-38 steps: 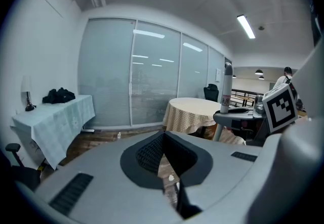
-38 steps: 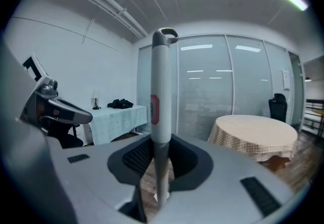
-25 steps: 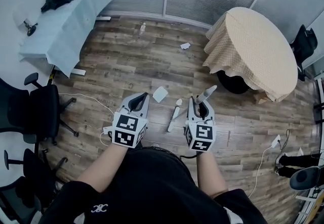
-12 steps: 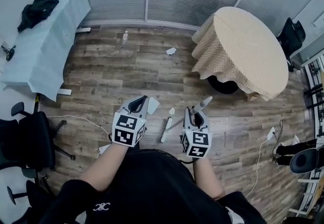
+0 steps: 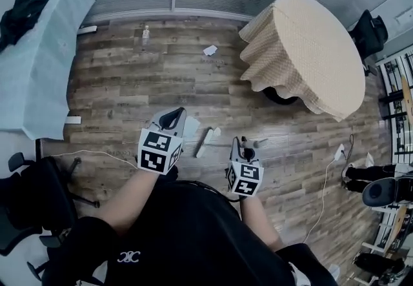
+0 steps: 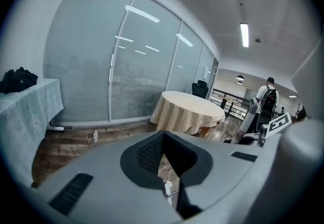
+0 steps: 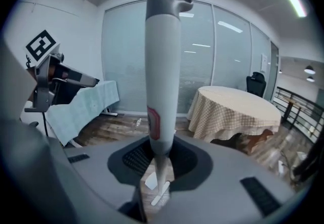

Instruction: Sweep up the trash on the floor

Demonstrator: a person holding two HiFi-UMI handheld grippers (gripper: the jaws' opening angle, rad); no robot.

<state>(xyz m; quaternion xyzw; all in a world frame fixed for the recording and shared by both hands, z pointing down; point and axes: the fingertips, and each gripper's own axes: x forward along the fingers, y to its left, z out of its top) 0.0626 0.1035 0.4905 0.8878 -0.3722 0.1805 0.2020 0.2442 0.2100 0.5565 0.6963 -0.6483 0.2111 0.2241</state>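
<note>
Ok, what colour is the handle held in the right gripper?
White handle with a grey end and a red label; clearest in the right gripper view.

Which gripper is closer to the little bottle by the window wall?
Left. The left gripper sits almost directly before the bottle; the right gripper is further back and off rightward.

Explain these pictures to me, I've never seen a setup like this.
No robot here: a person holds a two-jaw gripper in each hand. One picture comes from a camera on the person's head, looking down; the other two from cameras riding on each gripper. The right gripper is shut on a grey-and-white handle, probably a broom's. The left gripper is shut and empty. On the wooden floor are a flat white scrap, a crumpled paper and a small bottle; a round clothed table stands nearby.
</note>
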